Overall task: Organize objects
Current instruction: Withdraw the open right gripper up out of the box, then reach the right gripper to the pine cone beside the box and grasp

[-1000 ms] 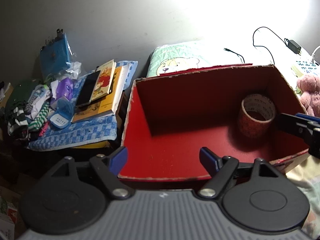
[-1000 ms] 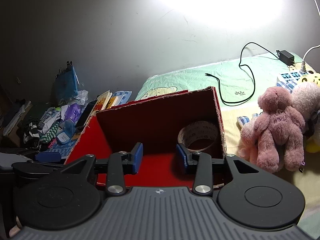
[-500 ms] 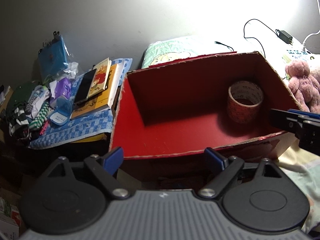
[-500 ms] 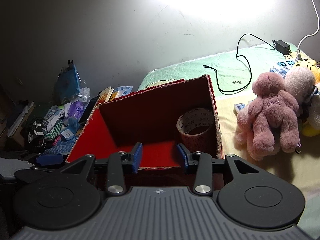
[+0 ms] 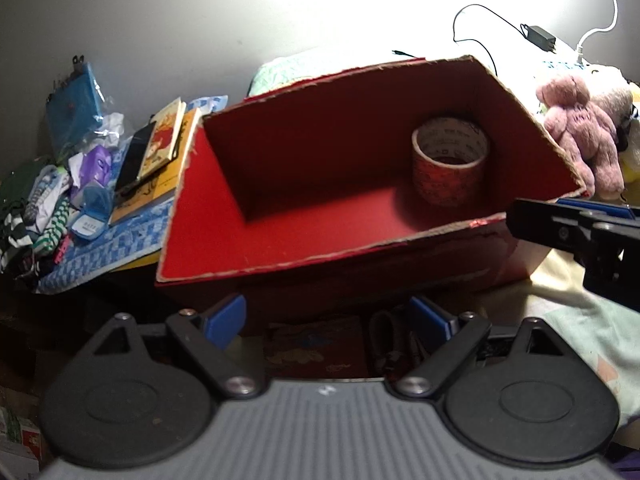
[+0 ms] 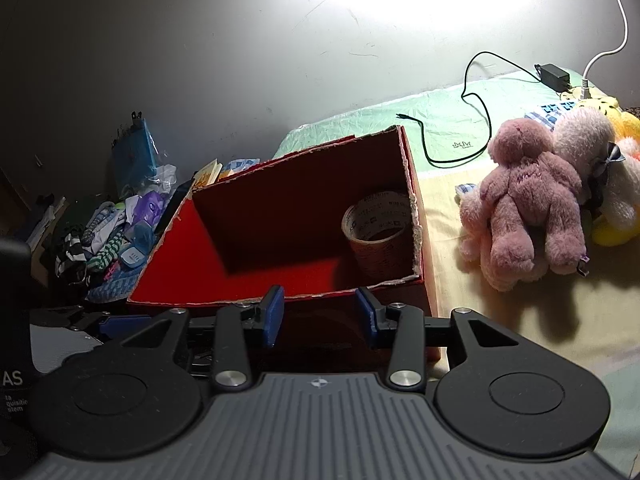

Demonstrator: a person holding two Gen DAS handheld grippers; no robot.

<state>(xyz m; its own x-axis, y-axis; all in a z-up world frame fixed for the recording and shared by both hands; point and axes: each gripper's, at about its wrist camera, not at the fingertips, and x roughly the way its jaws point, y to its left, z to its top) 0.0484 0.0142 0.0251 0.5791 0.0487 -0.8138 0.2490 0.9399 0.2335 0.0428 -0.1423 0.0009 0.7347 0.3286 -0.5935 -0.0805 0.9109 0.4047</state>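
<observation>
Both grippers pulled back past red box point(image 5: 280, 240) near rim; left gripper point(image 5: 326, 318) wide, right gripper point(image 6: 320, 312) half-open, both empty

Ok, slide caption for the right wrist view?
Open right gripper before red cardboard box holding brown tape roll; pink plush bear beside.

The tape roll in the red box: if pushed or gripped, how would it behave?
The tape roll stands on its flat end, so a nudge should slide it, not roll it. Its thick wound wall looks stiff. Tipped sideways, it would probably roll along the red box floor.
</observation>
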